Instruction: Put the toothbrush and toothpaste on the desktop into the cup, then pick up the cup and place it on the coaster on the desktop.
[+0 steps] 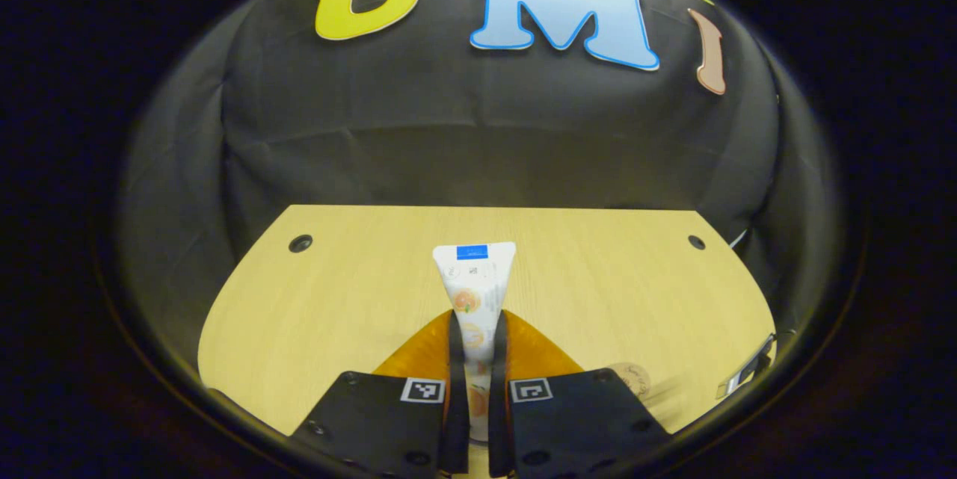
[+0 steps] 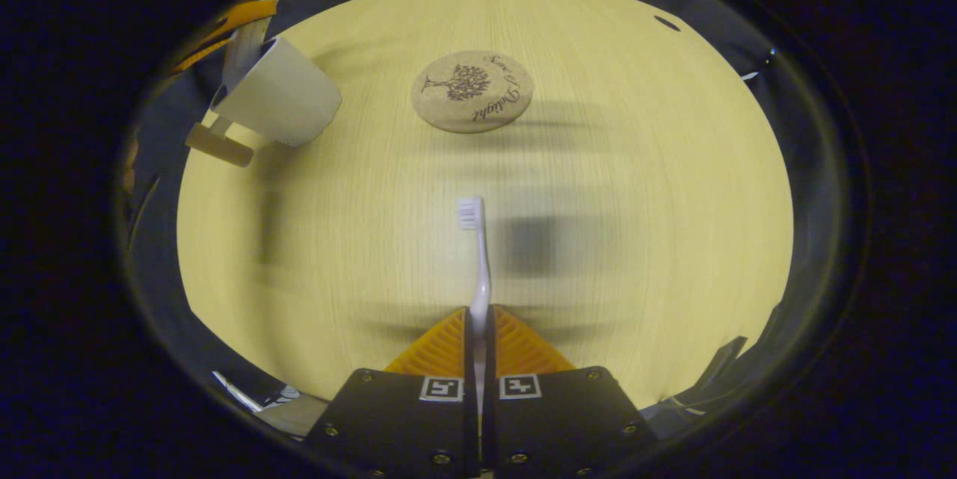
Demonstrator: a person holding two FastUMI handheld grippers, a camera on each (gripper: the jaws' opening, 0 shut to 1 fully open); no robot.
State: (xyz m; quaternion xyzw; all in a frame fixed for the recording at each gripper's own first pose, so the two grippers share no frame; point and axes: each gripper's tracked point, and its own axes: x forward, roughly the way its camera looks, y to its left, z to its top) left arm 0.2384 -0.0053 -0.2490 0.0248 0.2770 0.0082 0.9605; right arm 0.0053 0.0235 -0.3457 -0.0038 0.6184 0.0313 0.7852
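Observation:
My left gripper (image 1: 477, 318) is shut on a white toothpaste tube (image 1: 472, 277) with orange pictures. The tube's flat end points forward over the wooden desk (image 1: 336, 300). In the right gripper view my right gripper (image 2: 479, 311) is shut on the handle of a white toothbrush (image 2: 482, 270), held above the desk with its bristle head forward. A white cup (image 2: 278, 99) stands at the upper left of that view. The round cork coaster (image 2: 472, 90) lies to the right of the cup, and its edge (image 1: 632, 378) shows low on the right in the left gripper view.
Part of the left gripper (image 2: 239, 16) shows just above the cup's rim. A tan piece (image 2: 218, 144) sticks out beside the cup. Two dark holes (image 1: 300, 243) (image 1: 696, 241) sit near the desk's far edge, and the cloth wall hangs behind it.

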